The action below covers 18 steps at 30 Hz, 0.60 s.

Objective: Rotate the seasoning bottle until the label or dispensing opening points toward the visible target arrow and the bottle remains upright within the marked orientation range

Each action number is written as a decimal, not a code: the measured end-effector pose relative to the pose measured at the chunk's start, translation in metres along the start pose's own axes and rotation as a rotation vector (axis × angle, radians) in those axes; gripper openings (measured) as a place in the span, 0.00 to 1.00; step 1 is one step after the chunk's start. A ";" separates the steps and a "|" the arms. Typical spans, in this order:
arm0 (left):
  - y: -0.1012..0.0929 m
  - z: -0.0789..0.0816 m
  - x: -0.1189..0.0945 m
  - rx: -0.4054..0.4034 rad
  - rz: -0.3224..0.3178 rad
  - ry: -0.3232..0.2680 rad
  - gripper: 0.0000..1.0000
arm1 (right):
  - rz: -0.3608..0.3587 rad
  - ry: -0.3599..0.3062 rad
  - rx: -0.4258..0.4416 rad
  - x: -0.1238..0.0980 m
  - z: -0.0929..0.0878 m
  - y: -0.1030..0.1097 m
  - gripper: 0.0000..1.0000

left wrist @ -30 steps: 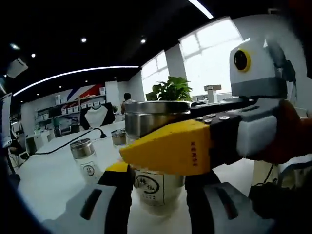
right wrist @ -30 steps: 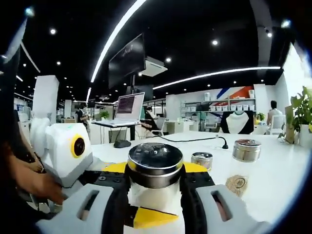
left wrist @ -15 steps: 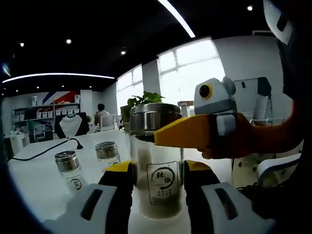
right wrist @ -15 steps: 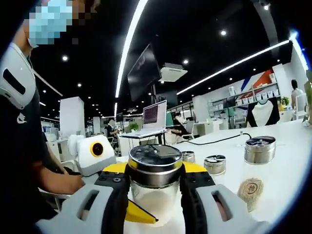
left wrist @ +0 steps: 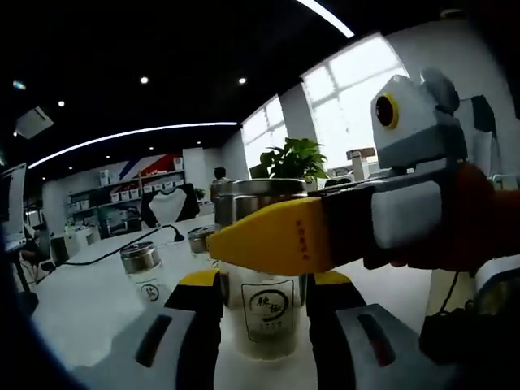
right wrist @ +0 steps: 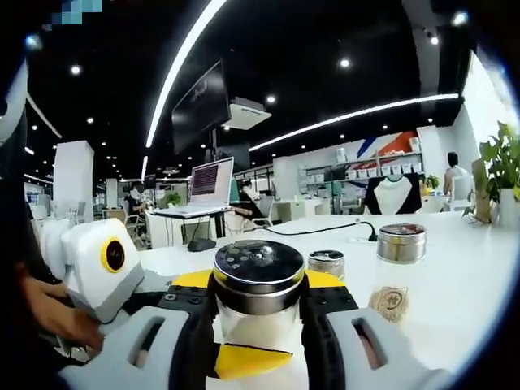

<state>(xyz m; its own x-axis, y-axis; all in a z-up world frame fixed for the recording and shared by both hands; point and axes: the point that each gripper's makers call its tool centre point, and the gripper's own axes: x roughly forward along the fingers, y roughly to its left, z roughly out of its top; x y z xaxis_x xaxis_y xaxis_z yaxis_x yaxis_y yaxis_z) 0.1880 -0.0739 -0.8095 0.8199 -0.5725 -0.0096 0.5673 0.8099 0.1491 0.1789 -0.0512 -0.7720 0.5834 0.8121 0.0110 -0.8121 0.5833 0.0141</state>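
Standing upright on the white tabletop [right wrist: 455, 284], the seasoning bottle [left wrist: 266, 302] sits between the jaws of both tools. The left hand-held gripper [left wrist: 262, 284] pinches its glass body low, label facing the camera; the right hand-held gripper [right wrist: 258, 286] clamps it just under the steel cap. Two more shakers [right wrist: 397, 262] stand nearby.

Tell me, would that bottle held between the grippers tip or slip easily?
Probably slippery: the bottle looks like smooth clear glass. Its metal cap sits wide on top, so it may be top-heavy. Both the left gripper and right gripper clamp it, so tipping seems unlikely now.
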 end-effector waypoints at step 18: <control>-0.007 0.019 -0.003 0.044 -0.145 -0.098 0.41 | 0.172 -0.036 -0.092 -0.009 0.017 0.009 0.39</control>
<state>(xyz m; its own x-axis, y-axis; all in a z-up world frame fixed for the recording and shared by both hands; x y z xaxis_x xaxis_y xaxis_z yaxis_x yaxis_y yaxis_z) 0.1797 -0.0805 -0.7921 0.7171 -0.6942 0.0617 0.6733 0.7129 0.1962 0.1665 -0.0538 -0.7547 0.4349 0.8995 0.0410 -0.8957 0.4368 -0.0827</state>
